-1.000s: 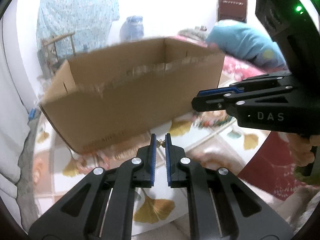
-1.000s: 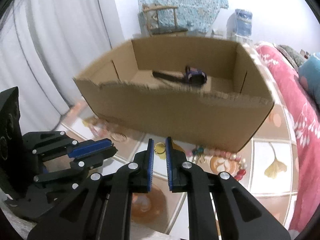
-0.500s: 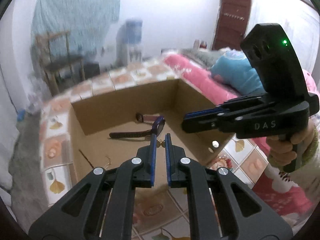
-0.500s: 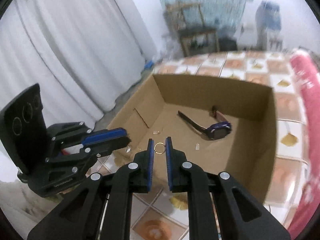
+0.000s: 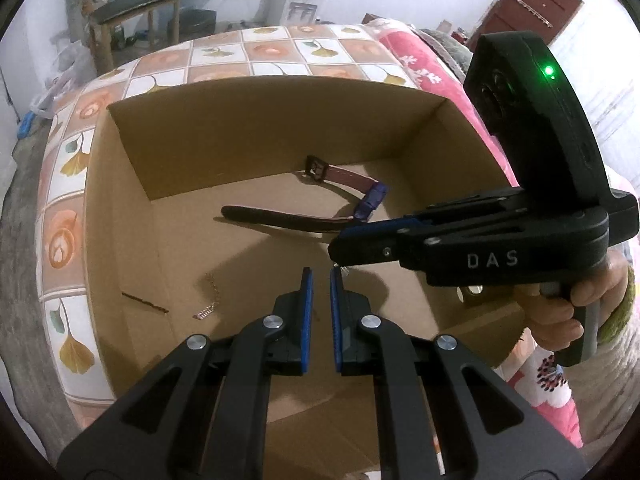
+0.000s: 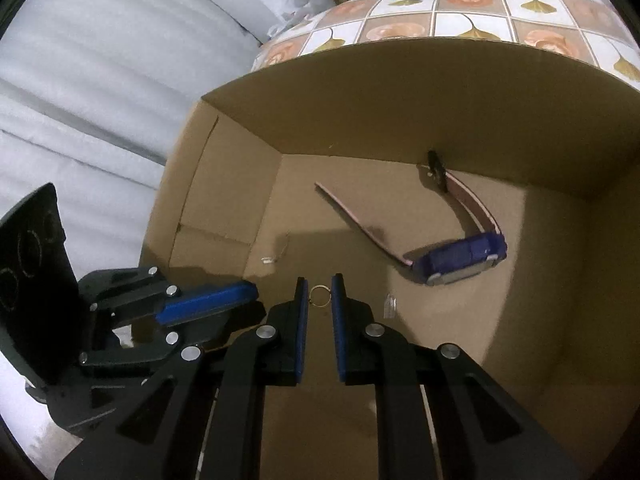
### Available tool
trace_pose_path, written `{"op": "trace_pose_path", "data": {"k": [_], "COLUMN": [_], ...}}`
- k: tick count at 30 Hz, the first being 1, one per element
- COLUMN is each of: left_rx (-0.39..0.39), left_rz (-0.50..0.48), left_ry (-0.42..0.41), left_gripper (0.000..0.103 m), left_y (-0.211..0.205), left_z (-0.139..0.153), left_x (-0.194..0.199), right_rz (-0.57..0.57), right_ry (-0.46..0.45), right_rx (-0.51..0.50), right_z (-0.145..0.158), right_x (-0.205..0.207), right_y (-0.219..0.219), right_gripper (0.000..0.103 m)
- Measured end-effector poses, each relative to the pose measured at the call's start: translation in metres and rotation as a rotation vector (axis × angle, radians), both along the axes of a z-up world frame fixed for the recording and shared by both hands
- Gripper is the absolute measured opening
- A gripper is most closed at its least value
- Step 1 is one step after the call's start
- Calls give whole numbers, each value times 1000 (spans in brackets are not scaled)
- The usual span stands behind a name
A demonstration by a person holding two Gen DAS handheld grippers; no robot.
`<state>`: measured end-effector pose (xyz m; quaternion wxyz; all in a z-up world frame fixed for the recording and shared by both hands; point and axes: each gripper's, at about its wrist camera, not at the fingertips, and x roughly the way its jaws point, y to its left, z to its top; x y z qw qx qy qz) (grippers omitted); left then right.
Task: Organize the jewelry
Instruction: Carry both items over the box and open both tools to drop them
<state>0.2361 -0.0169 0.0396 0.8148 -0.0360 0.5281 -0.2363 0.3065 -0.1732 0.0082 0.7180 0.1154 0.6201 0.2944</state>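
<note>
Both grippers now hang over the open cardboard box [image 5: 256,120], where a second ago they were low in front of its outer wall. Inside the box, the right gripper [image 6: 320,292] pinches a small gold ring [image 6: 319,295] by its edges, the hoop facing the camera just above the box floor. The left gripper [image 5: 319,276] is pressed nearly together; whether the small gold piece seen earlier is between its pads cannot be told from this view.

A watch [image 6: 460,258] lies on the box floor toward the far wall, on its side, with a blue case and a pink strap. One strap half runs from the case up to the far wall and ends in a dark buckle [image 5: 316,168]; the other stretches along the floor toward the box's left wall. A thin chain [image 5: 210,296] lies on the floor nearer the left wall, and a small clear piece [image 6: 390,305] sits just beside the right gripper. The box stands on a worktop [image 5: 64,240] covered in a tile-and-leaf print.
</note>
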Motion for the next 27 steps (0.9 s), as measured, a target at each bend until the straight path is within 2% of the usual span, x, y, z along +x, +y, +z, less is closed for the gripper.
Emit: {"op": "trace_pose_path", "data": {"k": [8, 9, 11, 16, 19, 23, 27], "left_rx": [10, 9, 11, 26, 15, 11, -16], "left_rz": [23, 22, 21, 17, 20, 17, -5], "left_ry": [-27, -38, -66, -137, -190, -309, -406], "left_gripper": [10, 15, 26, 31, 35, 45, 52], "left_y": [7, 7, 8, 10, 13, 17, 18], "left_z": [8, 10, 15, 30, 43, 62, 68], "left_x": [-2, -4, -8, -22, -35, -70, -116], "right_rz": [-19, -18, -24, -47, -74, -114, -163], "right_ry": [-73, -86, -107, -154, -217, -324, -400], "right_rx": [27, 38, 45, 106, 156, 209, 183], "right_z": [18, 22, 29, 52, 71, 94, 90], "right_x": [-7, -10, -14, -31, -56, -108, -166], "right_y": [-14, -17, -22, -44, -63, -100, -126], "right_gripper": [15, 21, 26, 26, 26, 30, 33]}}
